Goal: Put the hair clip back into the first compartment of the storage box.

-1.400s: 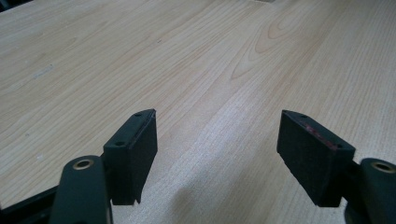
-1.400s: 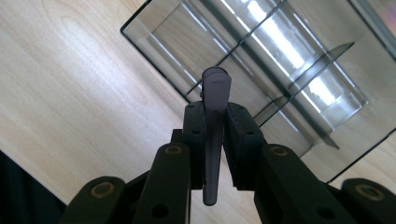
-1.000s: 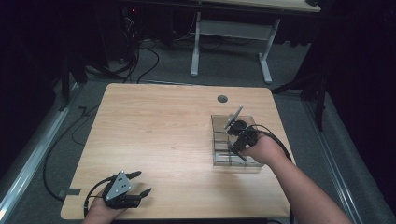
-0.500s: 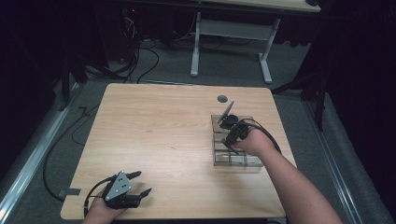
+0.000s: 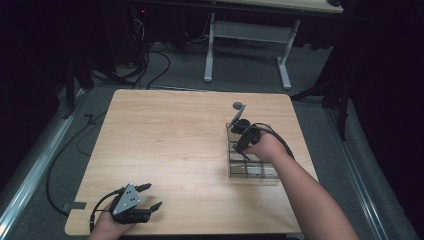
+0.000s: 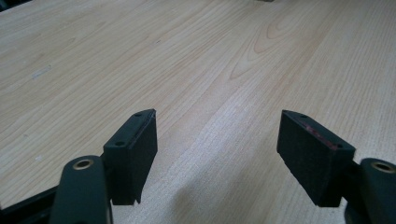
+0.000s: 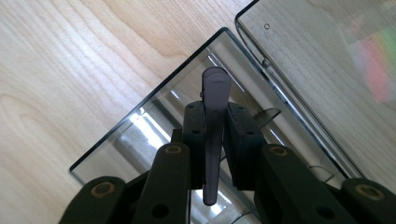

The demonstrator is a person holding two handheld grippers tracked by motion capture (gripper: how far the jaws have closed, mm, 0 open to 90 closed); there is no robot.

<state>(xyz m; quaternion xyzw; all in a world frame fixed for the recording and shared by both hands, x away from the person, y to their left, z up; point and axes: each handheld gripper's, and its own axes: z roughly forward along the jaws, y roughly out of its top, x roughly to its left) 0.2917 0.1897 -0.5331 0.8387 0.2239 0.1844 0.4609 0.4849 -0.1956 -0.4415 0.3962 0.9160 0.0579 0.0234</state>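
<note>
My right gripper (image 5: 243,132) (image 7: 215,109) is shut on a thin grey plastic utensil (image 5: 236,119) (image 7: 215,86), whose rounded end sticks out past the pads. It hangs over the far end of a clear plastic organizer (image 5: 252,171) (image 7: 116,140) with several compartments, on the right side of the wooden table (image 5: 165,140). My left gripper (image 5: 151,195) (image 6: 217,135) rests at the table's near left corner. Its jaws are open, with only bare wood between them.
A small grey disc (image 5: 239,105) is set in the tabletop just beyond the organizer. A second clear compartment (image 7: 327,60) lies beside the one under the utensil. Cables (image 5: 150,65) and a white table frame (image 5: 247,35) are on the floor beyond the far edge.
The right hand has carried the utensil away from me, from the organizer's middle to its far end, and a little lower. The left gripper has stayed put.
</note>
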